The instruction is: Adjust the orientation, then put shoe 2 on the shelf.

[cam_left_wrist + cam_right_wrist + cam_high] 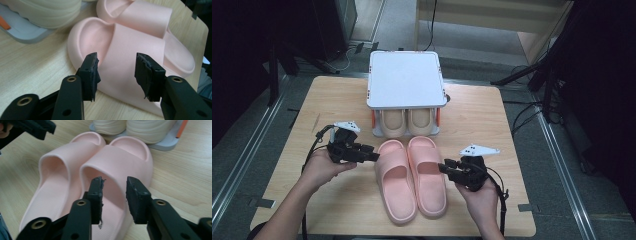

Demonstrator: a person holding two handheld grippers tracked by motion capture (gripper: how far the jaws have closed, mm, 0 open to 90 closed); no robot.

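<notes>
Lying: pair of pink slippers [411, 177] flat on the wooden table [337, 95], side by side and touching, toes toward the shoe rack [406, 80].
Look: soft matte pink, thick soles, one wide strap each, open heels; left pink slipper [130, 50] and right pink slipper [117, 167] look clean.
Place: just in front of the shoe rack, near its lower shelf.
Left gripper [373, 156]: jaws apart, nothing between them, just left of the pair, beside the left slipper's strap.
Right gripper [444, 167]: jaws apart, nothing clamped, just right of the pair, at the right slipper's edge.
Shoe rack: grey-white, flat top, orange side parts; cream slippers [406, 122] on its lower shelf.
Surface: light wood grain, rounded corners.
Room: grey floor [242, 150] around the table, dark stands and cables beyond the shoe rack.
</notes>
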